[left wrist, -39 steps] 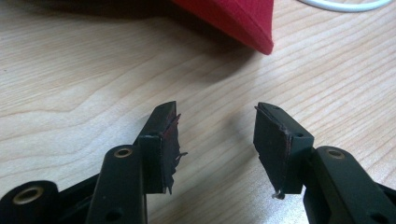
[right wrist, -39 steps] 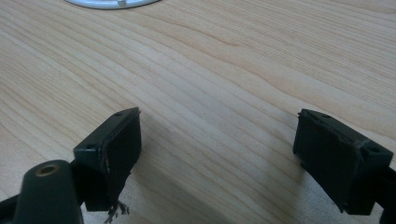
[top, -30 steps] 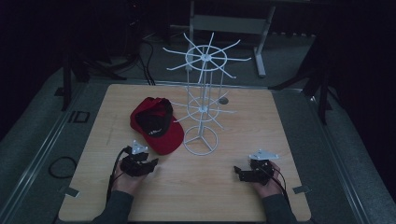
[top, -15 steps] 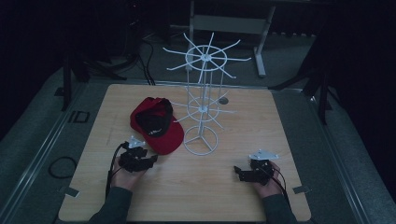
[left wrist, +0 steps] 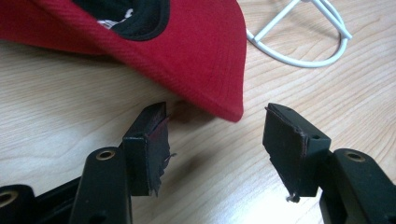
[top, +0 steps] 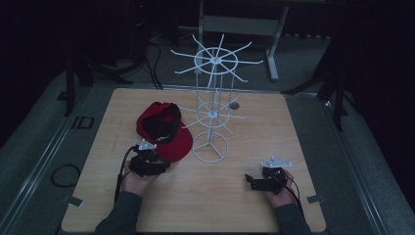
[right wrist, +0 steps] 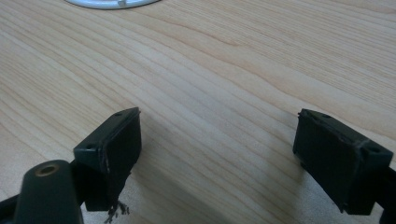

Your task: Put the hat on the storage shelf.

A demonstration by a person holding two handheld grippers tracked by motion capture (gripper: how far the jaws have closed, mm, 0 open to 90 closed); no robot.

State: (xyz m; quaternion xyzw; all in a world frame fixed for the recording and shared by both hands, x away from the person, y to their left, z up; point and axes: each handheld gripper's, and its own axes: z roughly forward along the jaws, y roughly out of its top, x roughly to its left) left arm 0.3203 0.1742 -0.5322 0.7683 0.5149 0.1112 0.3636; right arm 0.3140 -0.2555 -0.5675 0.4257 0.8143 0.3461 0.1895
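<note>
A red cap [top: 164, 128] with a black lining lies upside down on the wooden table [top: 293, 127], left of a white wire rack [top: 211, 117]. My left gripper [top: 165, 166] rests low just in front of the cap's brim. In the left gripper view the left gripper [left wrist: 217, 116] is open, and the brim [left wrist: 205, 60] ends just ahead of the gap between its jaws without touching them. Near the table's front right, my right gripper [top: 248, 180] points left. The right gripper [right wrist: 219, 116] is open over bare wood.
The rack's round base ring [top: 210, 148] stands right of the cap, also visible as a ring [left wrist: 303, 46] ahead of the left jaws and as a ring edge [right wrist: 112, 3] at the top of the right gripper view. A grey floor surrounds the table.
My left gripper has edged forward toward the cap's brim. The right gripper has stayed in place.
</note>
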